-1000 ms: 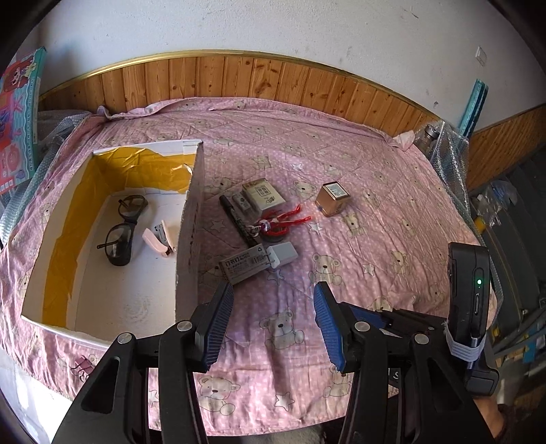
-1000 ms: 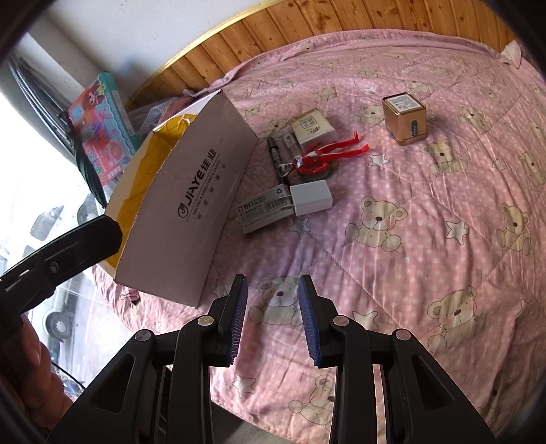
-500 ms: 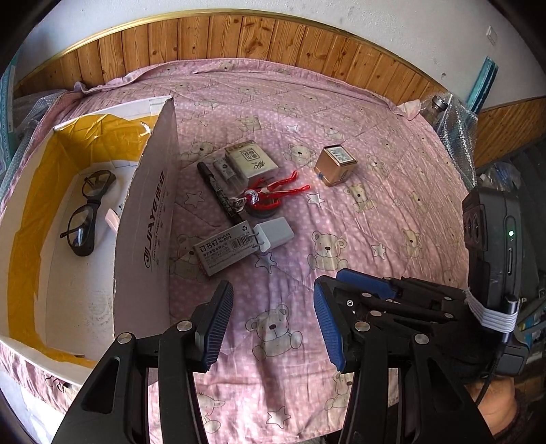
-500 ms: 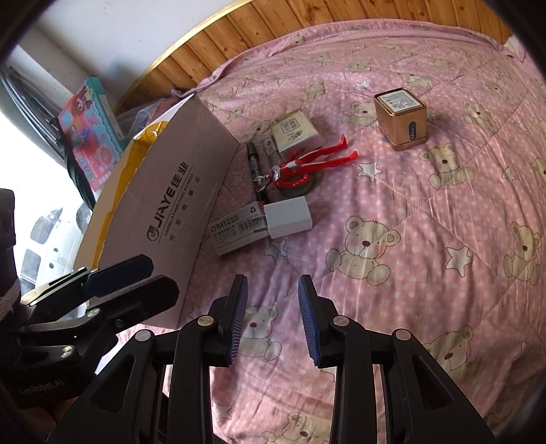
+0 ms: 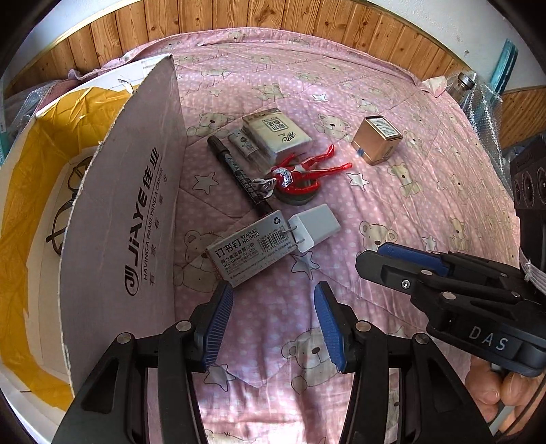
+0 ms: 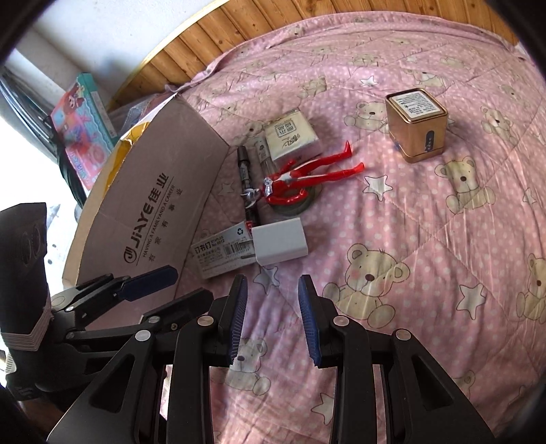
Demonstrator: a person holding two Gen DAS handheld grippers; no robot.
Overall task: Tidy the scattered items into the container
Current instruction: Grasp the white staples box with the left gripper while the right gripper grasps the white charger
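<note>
A cardboard box [image 5: 136,218] with yellow lining stands at the left on the pink bear-print bed and holds glasses [image 5: 65,211]. Beside it lie a staples box [image 5: 250,247], a white charger [image 5: 315,227], a black marker [image 5: 239,174], a red figure [image 5: 307,170], a card pack [image 5: 276,133] and a gold tin [image 5: 375,138]. My left gripper [image 5: 273,321] is open and empty, just short of the staples box. My right gripper [image 6: 271,317] is open and empty, hovering near the charger [image 6: 279,240]. Each gripper shows in the other's view.
A wooden wall panel [image 5: 273,17] runs behind the bed. A colourful picture box [image 6: 82,119] leans at the left by the cardboard box [image 6: 153,211]. Bubble wrap and a bottle [image 5: 464,85] sit at the bed's right edge. A hand [image 5: 494,392] holds the right gripper's handle.
Both grippers have moved forward and lower toward the cluster of items, which now looks larger. The right gripper has come closer to the left one. Jaws stay open.
</note>
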